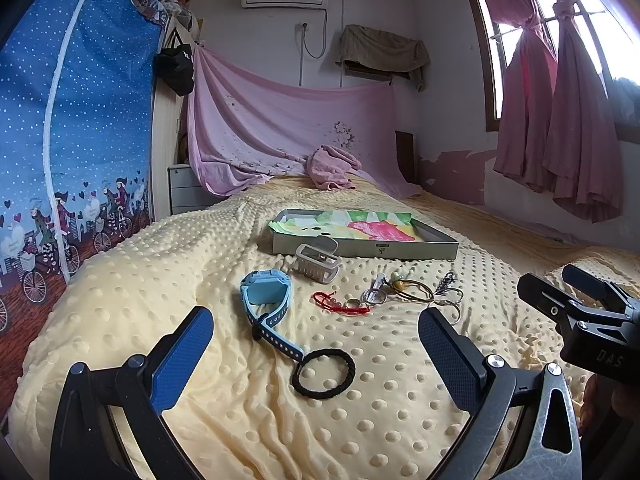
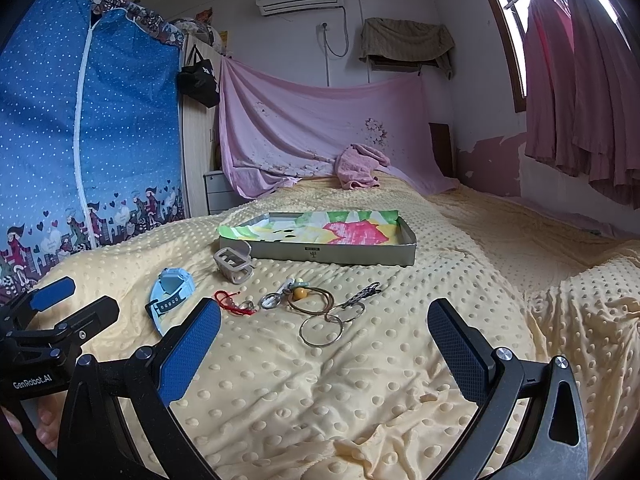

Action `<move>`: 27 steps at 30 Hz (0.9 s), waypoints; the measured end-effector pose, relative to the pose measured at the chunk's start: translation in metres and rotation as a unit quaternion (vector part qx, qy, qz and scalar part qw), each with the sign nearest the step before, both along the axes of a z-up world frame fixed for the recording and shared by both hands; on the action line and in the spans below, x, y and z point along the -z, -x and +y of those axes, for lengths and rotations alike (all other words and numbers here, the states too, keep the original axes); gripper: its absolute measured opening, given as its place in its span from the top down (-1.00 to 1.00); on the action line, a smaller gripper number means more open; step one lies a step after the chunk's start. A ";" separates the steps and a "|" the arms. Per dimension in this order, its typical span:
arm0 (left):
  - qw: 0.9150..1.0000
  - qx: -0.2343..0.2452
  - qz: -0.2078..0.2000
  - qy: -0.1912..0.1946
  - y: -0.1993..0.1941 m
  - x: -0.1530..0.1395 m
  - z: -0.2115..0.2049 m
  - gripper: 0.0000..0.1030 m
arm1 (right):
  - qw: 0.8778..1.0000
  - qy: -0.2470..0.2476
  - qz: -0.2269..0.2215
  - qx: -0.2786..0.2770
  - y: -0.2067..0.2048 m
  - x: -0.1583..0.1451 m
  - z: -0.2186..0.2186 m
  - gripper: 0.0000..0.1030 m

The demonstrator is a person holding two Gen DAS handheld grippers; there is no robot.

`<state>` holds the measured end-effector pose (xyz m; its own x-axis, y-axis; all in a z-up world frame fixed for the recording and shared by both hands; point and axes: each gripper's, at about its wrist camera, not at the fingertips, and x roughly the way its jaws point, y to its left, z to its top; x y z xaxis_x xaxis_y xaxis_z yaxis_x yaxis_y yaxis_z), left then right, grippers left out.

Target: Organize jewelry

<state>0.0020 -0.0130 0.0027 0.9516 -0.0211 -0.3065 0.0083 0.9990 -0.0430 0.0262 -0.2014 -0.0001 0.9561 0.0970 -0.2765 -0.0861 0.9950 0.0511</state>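
Note:
Jewelry lies on a yellow dotted bedspread (image 1: 160, 320). A blue watch (image 1: 266, 300) and a black braided hair tie (image 1: 323, 373) lie between my left gripper's (image 1: 316, 354) open fingers. A beige hair claw (image 1: 318, 263), a red cord bracelet (image 1: 340, 305), rings (image 1: 374, 298) and metal hoops (image 2: 322, 330) lie beyond. A flat grey box (image 1: 364, 249) with colourful paper stands behind them. My right gripper (image 2: 324, 354) is open and empty, just short of the hoops. The watch (image 2: 170, 290), claw (image 2: 234, 264) and box (image 2: 336, 254) also show in the right wrist view.
A blue dotted fabric wardrobe (image 1: 68, 140) stands left of the bed. A pink sheet (image 1: 288, 128) hangs at the head, with a pink cloth (image 1: 332, 168) bunched below it. Pink curtains (image 1: 560, 120) hang at the right window.

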 end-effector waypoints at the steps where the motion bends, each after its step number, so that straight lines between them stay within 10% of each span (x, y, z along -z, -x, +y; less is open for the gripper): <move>1: 1.000 0.001 0.000 0.000 0.001 0.001 0.000 -1.00 | 1.000 0.000 0.000 0.001 0.000 0.000 0.000 -0.98; 27: 1.000 0.001 -0.001 -0.001 0.001 0.001 0.000 -1.00 | 1.000 -0.005 0.002 0.006 -0.001 0.000 -0.005 -0.98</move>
